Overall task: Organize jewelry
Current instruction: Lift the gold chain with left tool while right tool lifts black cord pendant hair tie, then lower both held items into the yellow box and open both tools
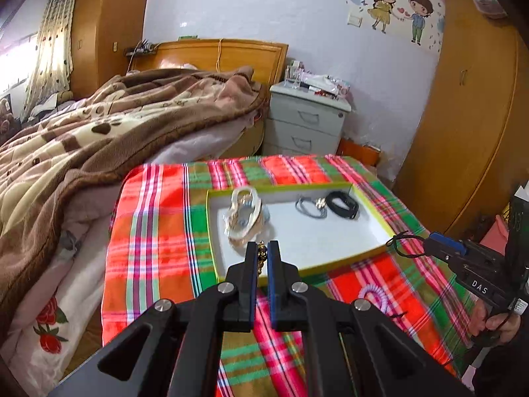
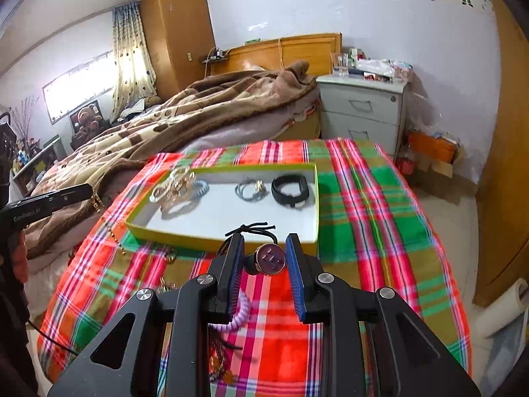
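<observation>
Both tongs hold jewelry above the plaid-covered surface, just short of the tray.

Nearest, the left tongs are clamped shut on a gold bead chain that hangs between the pads; the right tongs grip a black elastic hair tie with a round purple charm, jaws partway apart around it. A lilac coil tie lies on the cloth beneath. Beyond, the yellow-rimmed tray holds pale bracelets, a grey hair tie and a black band. Farther back stand the bed and the white nightstand.
</observation>
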The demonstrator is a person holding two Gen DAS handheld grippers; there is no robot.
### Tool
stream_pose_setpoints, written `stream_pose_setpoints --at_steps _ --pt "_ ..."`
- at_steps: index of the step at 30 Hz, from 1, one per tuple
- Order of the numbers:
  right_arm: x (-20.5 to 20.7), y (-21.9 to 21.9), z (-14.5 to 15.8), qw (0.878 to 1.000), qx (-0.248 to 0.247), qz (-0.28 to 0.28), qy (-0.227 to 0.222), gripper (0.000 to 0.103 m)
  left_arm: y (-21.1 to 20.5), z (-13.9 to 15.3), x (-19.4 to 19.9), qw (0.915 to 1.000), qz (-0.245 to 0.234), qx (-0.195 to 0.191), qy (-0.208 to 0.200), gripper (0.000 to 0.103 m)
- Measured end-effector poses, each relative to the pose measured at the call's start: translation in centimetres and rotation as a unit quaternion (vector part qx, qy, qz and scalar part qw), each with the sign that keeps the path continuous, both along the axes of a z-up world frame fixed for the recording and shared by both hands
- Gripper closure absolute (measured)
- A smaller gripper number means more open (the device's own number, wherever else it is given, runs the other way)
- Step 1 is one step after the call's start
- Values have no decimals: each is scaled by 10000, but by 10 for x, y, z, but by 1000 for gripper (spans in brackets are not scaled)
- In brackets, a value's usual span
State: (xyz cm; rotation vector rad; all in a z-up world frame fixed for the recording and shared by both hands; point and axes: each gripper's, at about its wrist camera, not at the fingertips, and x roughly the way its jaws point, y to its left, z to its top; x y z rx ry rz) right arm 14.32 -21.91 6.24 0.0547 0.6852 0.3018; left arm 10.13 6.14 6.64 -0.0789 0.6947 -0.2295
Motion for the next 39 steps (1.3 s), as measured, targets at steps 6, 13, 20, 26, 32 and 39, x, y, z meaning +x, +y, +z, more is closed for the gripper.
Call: stream_pose_setpoints --at_steps 6,13,20,26,32,39 --pt "18 3 13 10000 -15 47 -87 76 -8 21 10 9996 -145 25 -227 97" --pt "46 9 22 9999 8 85 -125 76 -17 39 28 9986 -276 21 -443 98" --pt "73 12 11 9999 -93 125 21 76 -26 30 51 9988 -393 31 -295 98" --pt "93 12 -13 9991 -160 181 341 76 -33 3 67 9989 -476 8 50 98" --pt "102 13 -34 9976 -202 265 601 76 -33 -21 79 9983 -453 30 360 98" --pt "109 15 -48 9958 -323 356 781 76 -32 -42 85 9973 -406 90 610 98"
